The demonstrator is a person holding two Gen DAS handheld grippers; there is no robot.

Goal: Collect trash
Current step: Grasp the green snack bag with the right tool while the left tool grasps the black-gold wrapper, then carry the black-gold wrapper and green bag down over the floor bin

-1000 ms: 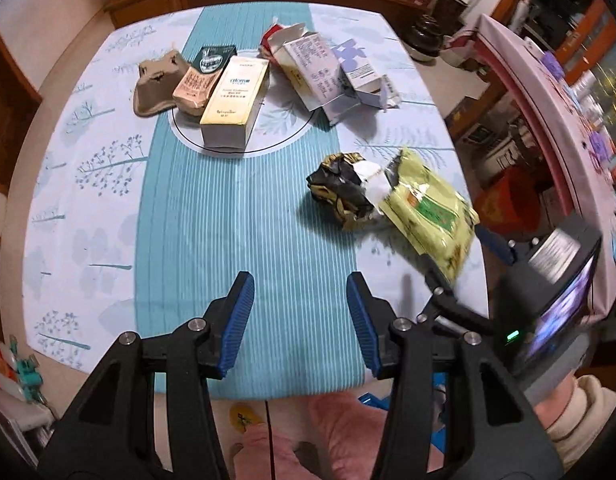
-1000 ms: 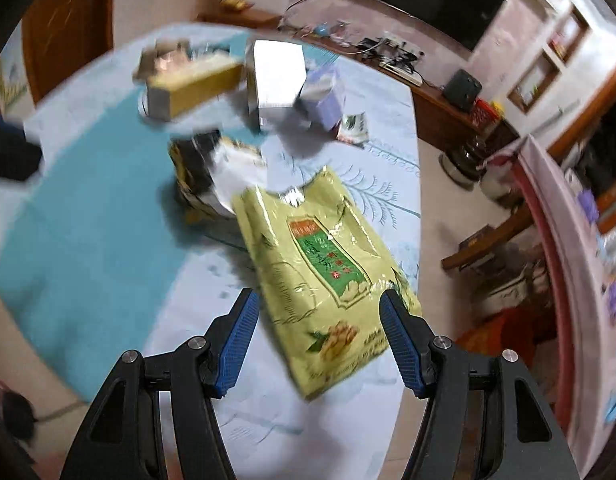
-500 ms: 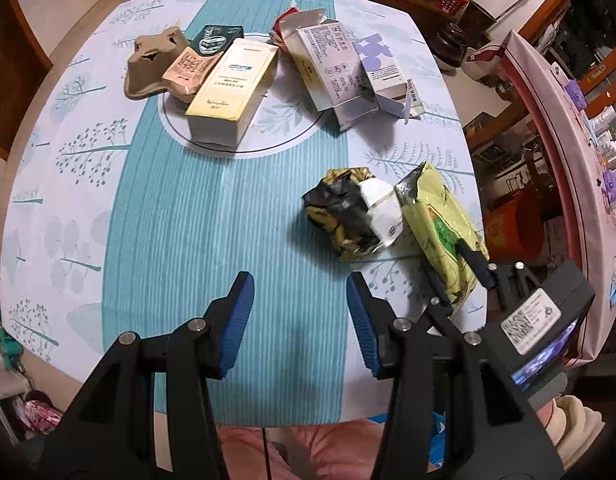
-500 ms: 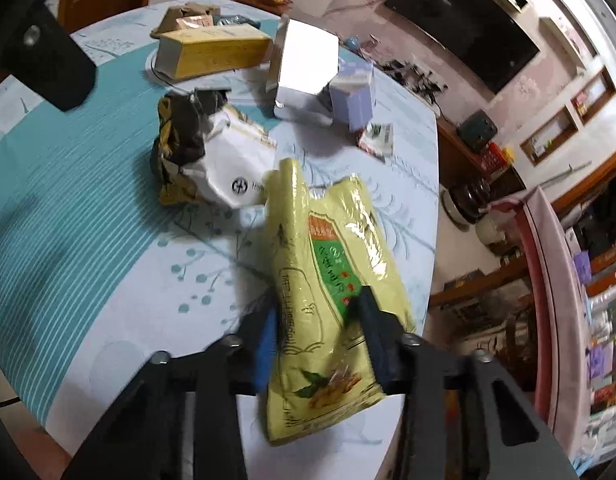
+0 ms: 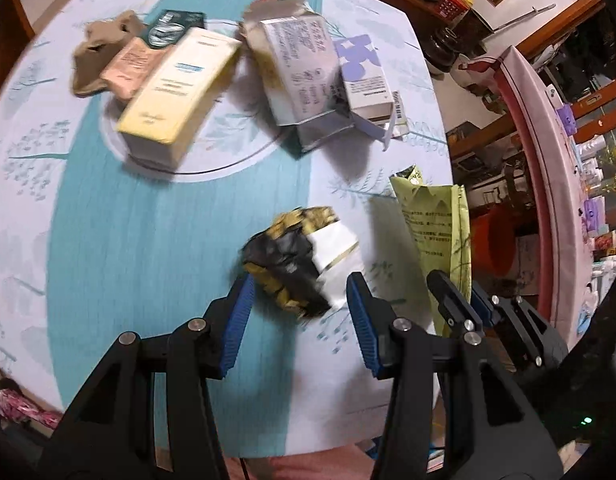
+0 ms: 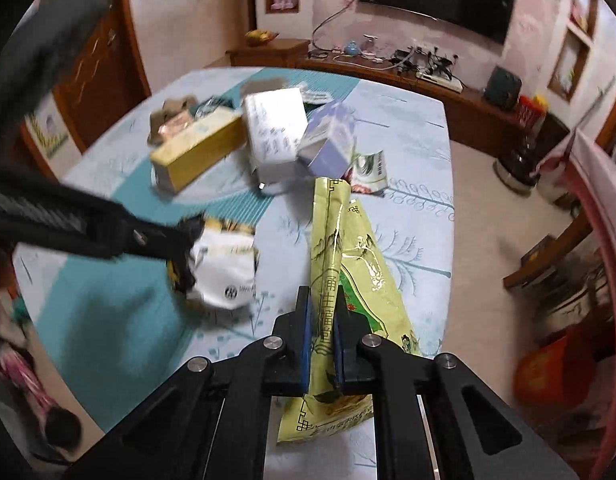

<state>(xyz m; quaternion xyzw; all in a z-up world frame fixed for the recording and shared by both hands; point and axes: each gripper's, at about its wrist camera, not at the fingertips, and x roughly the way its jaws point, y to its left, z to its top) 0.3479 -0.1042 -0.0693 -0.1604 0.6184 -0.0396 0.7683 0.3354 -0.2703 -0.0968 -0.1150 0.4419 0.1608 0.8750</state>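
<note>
While both grippers reach over the counter (image 5: 108, 248):
Right gripper (image 6: 320, 330): jaws have just closed, pinching the yellow-green pouch (image 6: 347, 272), folded upright between them.
Left gripper (image 5: 300, 312): jaws half open, straddling the crumpled black-and-gold wrapper (image 5: 296, 256) without pressing it.
Farther back: cartons (image 5: 300, 76) clustered mid-counter.
</note>
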